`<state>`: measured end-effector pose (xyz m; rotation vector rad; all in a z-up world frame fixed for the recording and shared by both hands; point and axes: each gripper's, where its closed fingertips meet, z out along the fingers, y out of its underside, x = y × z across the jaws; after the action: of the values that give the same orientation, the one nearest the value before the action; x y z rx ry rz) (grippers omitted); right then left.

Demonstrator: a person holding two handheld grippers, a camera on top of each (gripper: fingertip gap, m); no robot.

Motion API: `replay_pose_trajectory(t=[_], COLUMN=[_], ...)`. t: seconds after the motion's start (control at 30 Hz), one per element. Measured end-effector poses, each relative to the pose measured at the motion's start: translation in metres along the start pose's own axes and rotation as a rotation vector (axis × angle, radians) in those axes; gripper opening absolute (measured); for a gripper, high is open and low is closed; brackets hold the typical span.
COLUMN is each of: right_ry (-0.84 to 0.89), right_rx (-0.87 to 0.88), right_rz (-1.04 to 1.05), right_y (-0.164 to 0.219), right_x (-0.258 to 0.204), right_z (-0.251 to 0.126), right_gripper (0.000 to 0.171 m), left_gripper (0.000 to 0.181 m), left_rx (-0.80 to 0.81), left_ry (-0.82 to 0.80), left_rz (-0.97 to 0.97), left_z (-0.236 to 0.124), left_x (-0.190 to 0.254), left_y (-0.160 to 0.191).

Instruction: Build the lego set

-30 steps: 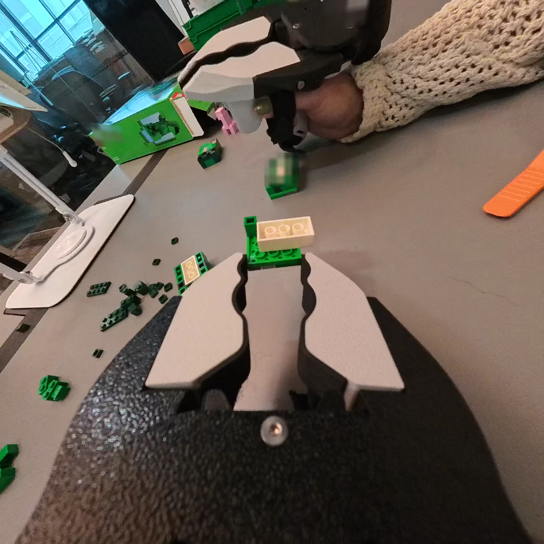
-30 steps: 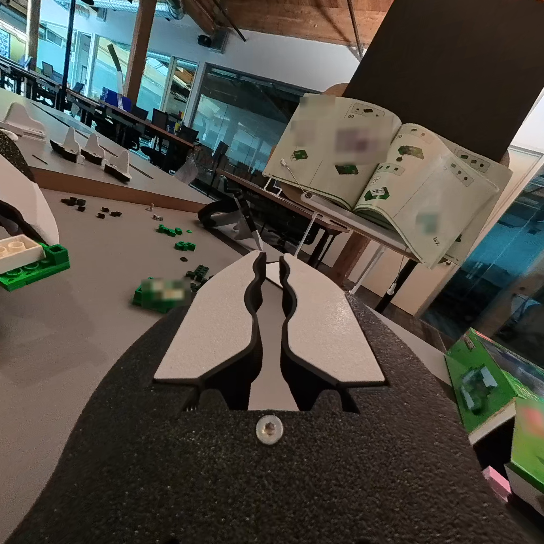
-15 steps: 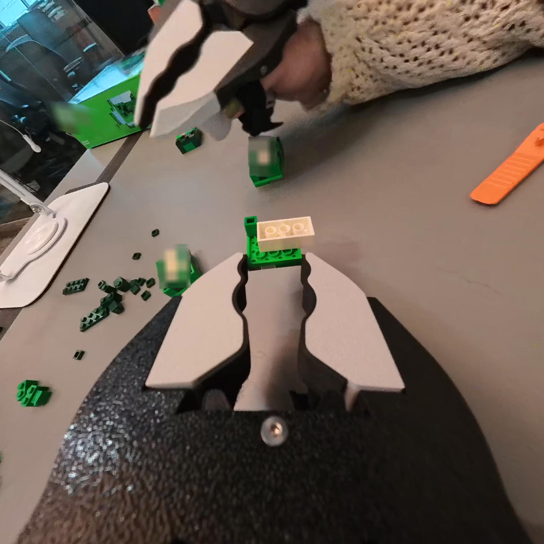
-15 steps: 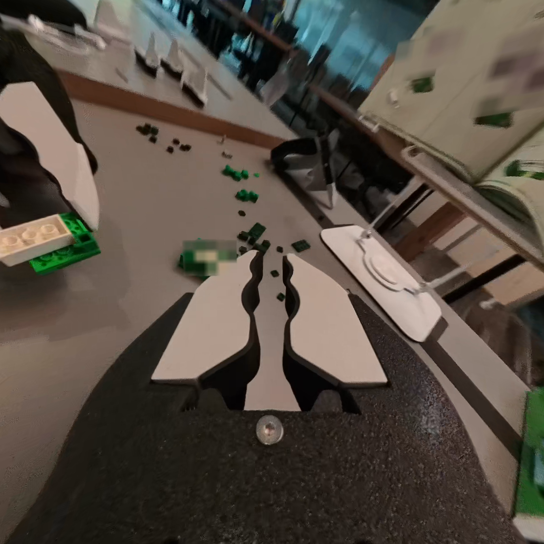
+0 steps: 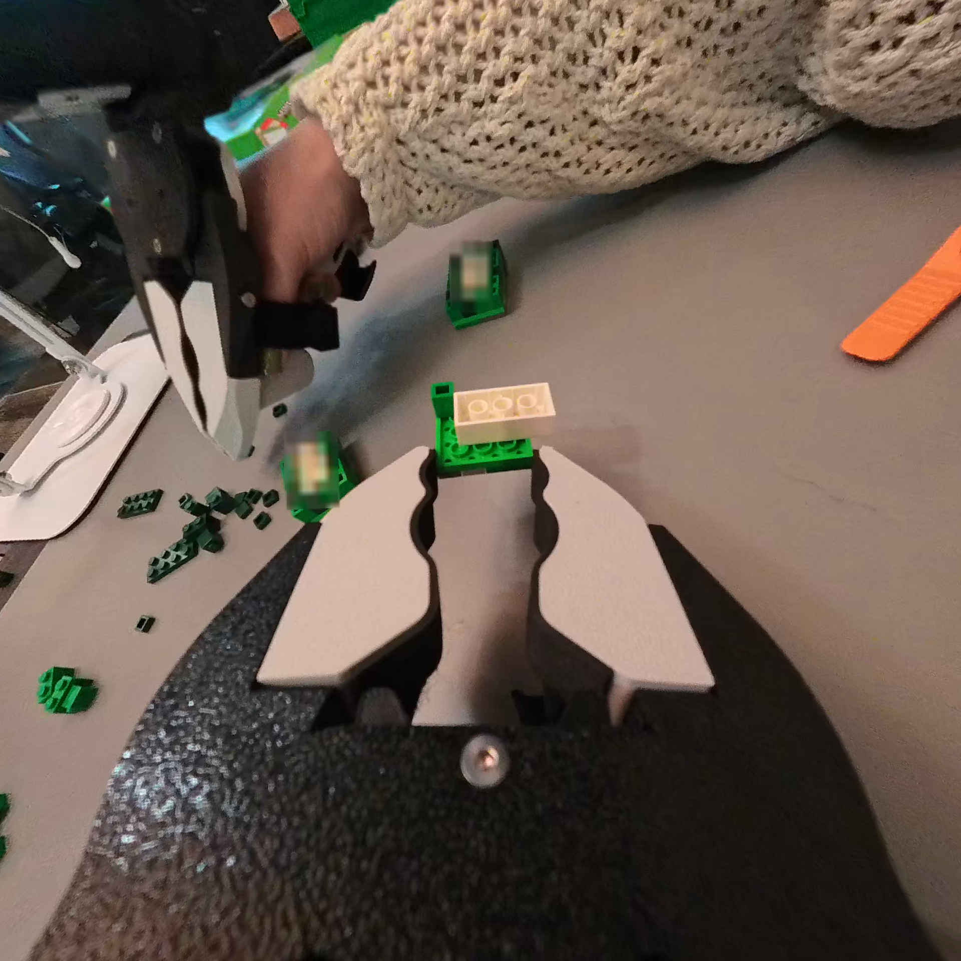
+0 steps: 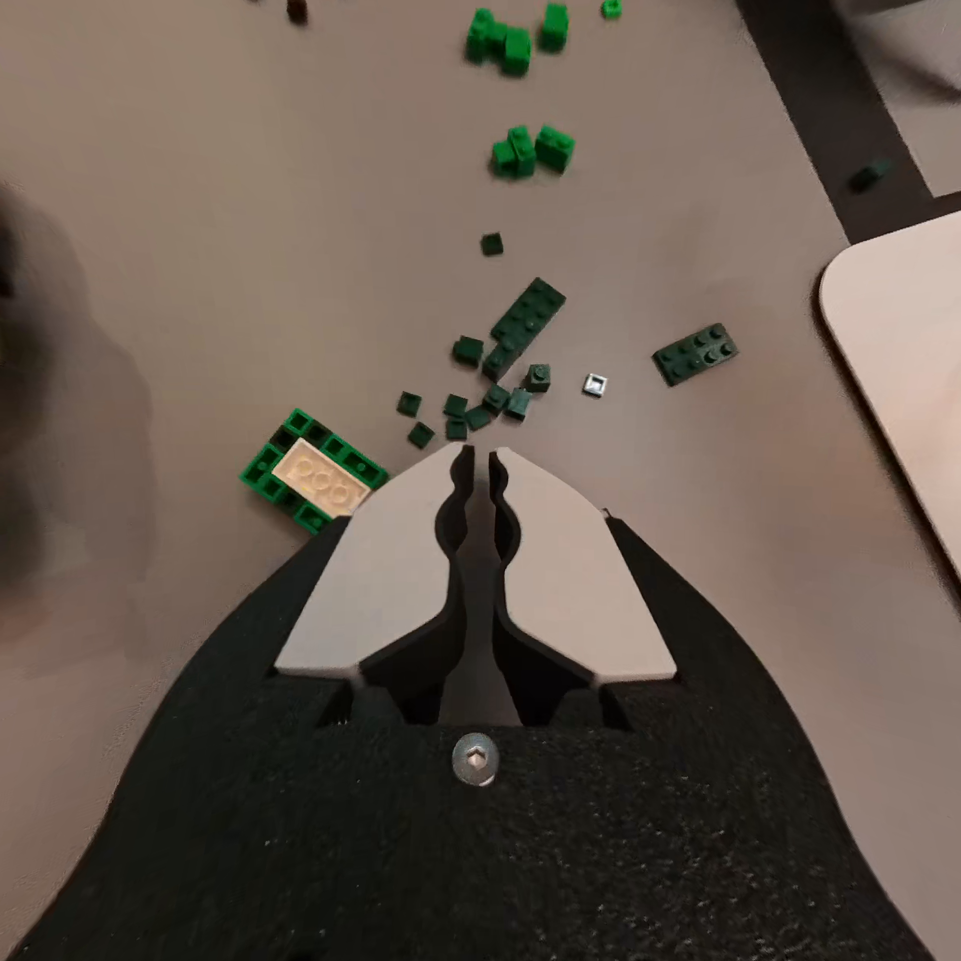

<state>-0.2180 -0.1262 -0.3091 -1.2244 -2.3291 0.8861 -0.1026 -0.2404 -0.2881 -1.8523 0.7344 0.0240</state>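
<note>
My left gripper (image 5: pixel 483 460) has its two grey fingers closed on the sides of a bright green lego plate (image 5: pixel 483 453), holding it just above the grey matte surface (image 5: pixel 728 520). A white rectangular lego brick (image 5: pixel 503 411) is stuck on top of that plate, with a small green upright piece (image 5: pixel 442 400) at its far left corner.

My right gripper (image 6: pixel 481 451) points down at the surface with only a thin gap between its fingertips and nothing between them. From the left wrist view I see it (image 5: pixel 218 416) held by a hand (image 5: pixel 307 218) in a cream knitted sleeve (image 5: pixel 520 104), tips low over the surface.

Just ahead of those tips lies a scatter of small dark green lego pieces (image 6: pixel 494 385), with a long dark green plate (image 6: pixel 528 317) and a shorter one (image 6: pixel 696 353) farther out. Beside the right gripper sits a green frame with a cream brick in it (image 6: pixel 312 470). Bright green blocks (image 6: pixel 530 151) lie beyond. An orange ribbed plastic tool (image 5: pixel 905 317) rests well apart on the right, and a white flat stand base (image 5: pixel 67 442) on the left.
</note>
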Motion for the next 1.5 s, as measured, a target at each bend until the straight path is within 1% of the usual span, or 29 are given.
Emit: replay_pose_trajectory(t=[0.1, 0.2, 0.27, 0.33, 0.5, 0.6, 0.73, 0.87, 0.97, 1.07, 1.17, 1.27, 1.33, 1.4, 1.5], right_ry=[-0.019, -0.038, -0.048, -0.096, -0.137, -0.094, -0.08, -0.055, -0.149, -0.122, -0.148, -0.138, -0.172, -0.249, -0.224], right_rx=[-0.009, 0.023, -0.036, -0.072, -0.101, -0.15, -0.122, -0.126, -0.113, -0.141, -0.115, -0.11, -0.113, -0.12, -0.081], right_rz=[0.023, -0.058, -0.104, -0.087, -0.099, -0.106, -0.067, -0.095, -0.108, -0.157, -0.141, -0.205, -0.238, -0.211, -0.212], right_y=[-0.003, -0.014, -0.013, -0.014, -0.02, -0.015, -0.02, -0.02, -0.023, -0.02, -0.024, -0.024, -0.023, -0.023, -0.03], right_x=[0.0, -0.006, -0.009, -0.015, -0.02, -0.014, -0.009, -0.007, -0.021, -0.013, -0.012, -0.011, -0.016, -0.025, -0.018], right_z=[0.005, 0.006, 0.011, 0.016, 0.023, 0.029, 0.034, 0.039, 0.037, 0.034, 0.035, 0.039, 0.04, 0.037, 0.039], right_gripper=[0.005, 0.005, 0.006, 0.008, 0.009, 0.009, 0.012, 0.016, 0.014, 0.014, 0.014, 0.014, 0.014, 0.014, 0.015], left_gripper=[0.034, 0.034, 0.034, 0.034, 0.034, 0.034, 0.034, 0.034, 0.034, 0.034, 0.034, 0.034, 0.034, 0.034, 0.034], left_rx=[-0.007, -0.014, -0.02, -0.022, -0.023, -0.025, -0.027, -0.031, -0.031, -0.03, -0.033, -0.034, -0.034, -0.033, -0.032], left_ry=[0.0, 0.002, 0.003, 0.004, 0.005, 0.006, 0.007, 0.009, 0.01, 0.011, 0.012, 0.013, 0.013, 0.013, 0.016], left_rz=[0.008, 0.019, 0.026, 0.029, 0.031, 0.035, 0.037, 0.042, 0.042, 0.041, 0.044, 0.046, 0.045, 0.044, 0.044], left_z=[0.001, 0.002, 0.003, 0.003, 0.004, 0.004, 0.005, 0.006, 0.006, 0.006, 0.006, 0.006, 0.006, 0.006, 0.006], left_x=[0.001, 0.002, 0.002, 0.003, 0.003, 0.003, 0.003, 0.004, 0.003, 0.003, 0.004, 0.004, 0.004, 0.004, 0.004], left_y=[0.001, 0.001, 0.002, 0.002, 0.002, 0.002, 0.002, 0.003, 0.003, 0.003, 0.003, 0.003, 0.003, 0.003, 0.003])
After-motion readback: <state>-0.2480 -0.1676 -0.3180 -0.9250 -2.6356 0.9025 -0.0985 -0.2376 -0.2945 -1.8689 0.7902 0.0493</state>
